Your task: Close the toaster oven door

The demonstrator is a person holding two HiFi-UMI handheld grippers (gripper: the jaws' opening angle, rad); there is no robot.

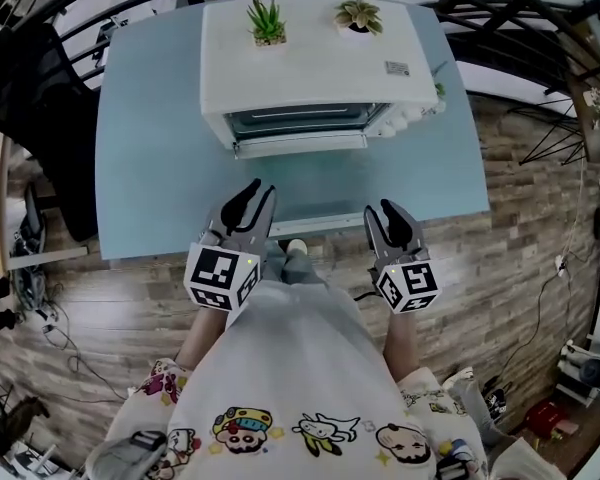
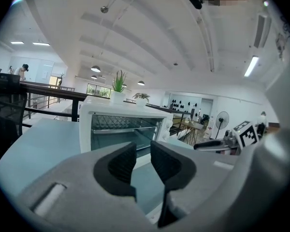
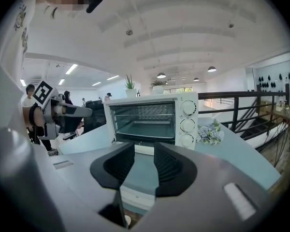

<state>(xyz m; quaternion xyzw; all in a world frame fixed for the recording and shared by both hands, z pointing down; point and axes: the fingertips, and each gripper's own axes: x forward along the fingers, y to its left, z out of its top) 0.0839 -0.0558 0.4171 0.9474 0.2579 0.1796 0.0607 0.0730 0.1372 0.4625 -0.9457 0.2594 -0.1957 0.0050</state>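
Observation:
A white toaster oven point(image 1: 310, 73) stands at the far side of a light blue table point(image 1: 150, 168). Its door point(image 1: 300, 146) is folded down toward me, and the rack inside shows in both gripper views. My left gripper point(image 1: 257, 194) hovers over the table's near edge, left of the door, open with nothing between its pads. My right gripper point(image 1: 382, 210) hangs level with it on the right, also open and empty. Both point at the oven from a short way off. In the left gripper view the oven point(image 2: 121, 127) lies beyond the jaws; in the right gripper view the oven point(image 3: 152, 120) does too.
Two small potted plants point(image 1: 267, 20) point(image 1: 359, 15) sit on the oven's top. Three knobs point(image 3: 188, 124) run down its right front, with a bunch of pale flowers point(image 3: 210, 133) beside them. A black chair point(image 1: 30, 98) stands left of the table. Railings run behind.

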